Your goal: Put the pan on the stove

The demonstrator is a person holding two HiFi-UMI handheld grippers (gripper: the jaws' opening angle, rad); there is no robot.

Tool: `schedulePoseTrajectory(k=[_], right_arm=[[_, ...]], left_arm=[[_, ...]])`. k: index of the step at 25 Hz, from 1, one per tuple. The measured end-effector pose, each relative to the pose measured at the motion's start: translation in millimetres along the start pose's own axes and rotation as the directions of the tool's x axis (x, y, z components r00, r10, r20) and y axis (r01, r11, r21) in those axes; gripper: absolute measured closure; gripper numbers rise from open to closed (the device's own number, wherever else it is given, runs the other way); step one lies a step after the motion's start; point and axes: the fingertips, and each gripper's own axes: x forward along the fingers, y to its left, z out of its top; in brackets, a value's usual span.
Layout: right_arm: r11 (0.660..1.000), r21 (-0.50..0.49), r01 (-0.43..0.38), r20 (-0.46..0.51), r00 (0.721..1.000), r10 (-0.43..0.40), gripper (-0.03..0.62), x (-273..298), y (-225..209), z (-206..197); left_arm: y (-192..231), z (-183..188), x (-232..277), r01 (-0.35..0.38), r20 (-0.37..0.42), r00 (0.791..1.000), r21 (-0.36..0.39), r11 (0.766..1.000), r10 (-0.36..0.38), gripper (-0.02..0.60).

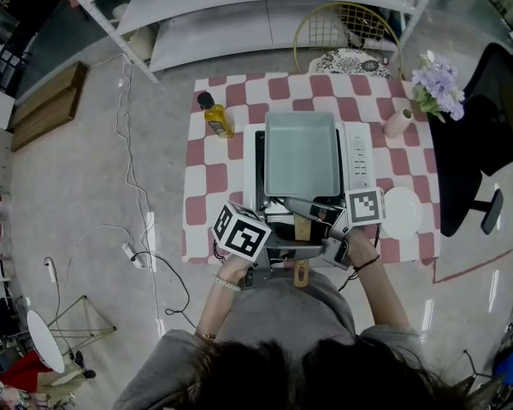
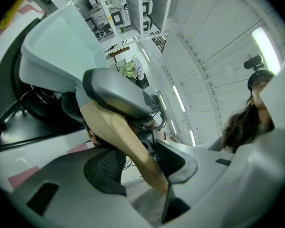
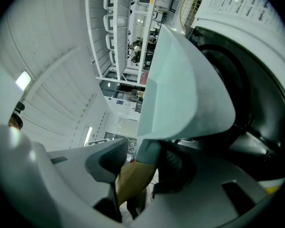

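A pale mint rectangular pan (image 1: 301,154) lies over the black stove (image 1: 261,173), which has a white control strip (image 1: 356,156) on its right. I cannot tell whether the pan rests on the stove. Its wooden handle (image 1: 301,229) points toward me at the table's near edge. My left gripper (image 1: 278,253) comes from the left and my right gripper (image 1: 323,236) from the right. Both are shut on that handle. In the left gripper view the handle (image 2: 128,146) crosses between the left gripper's (image 2: 137,163) pads. In the right gripper view the handle (image 3: 130,177) sits inside the right gripper (image 3: 140,163), under the pan (image 3: 180,89).
The stove stands on a red-and-white checked table (image 1: 218,186). A yellow oil bottle (image 1: 215,118) is at its back left, a white plate (image 1: 402,212) at its right, a pink vase (image 1: 399,122) with purple flowers at the back right. A black chair (image 1: 487,135) stands to the right; cables run over the floor at left.
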Motion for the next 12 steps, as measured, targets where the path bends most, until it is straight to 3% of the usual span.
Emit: schedulePoseTrajectory(k=[12], right_arm=[[1.000, 0.008, 0.017, 0.001, 1.000, -0.017, 0.407, -1.4, -7.5, -2.3]], left_arm=[[3.3, -3.0, 1.0, 0.009, -0.007, 1.000, -0.009, 1.000, -0.009, 0.382]])
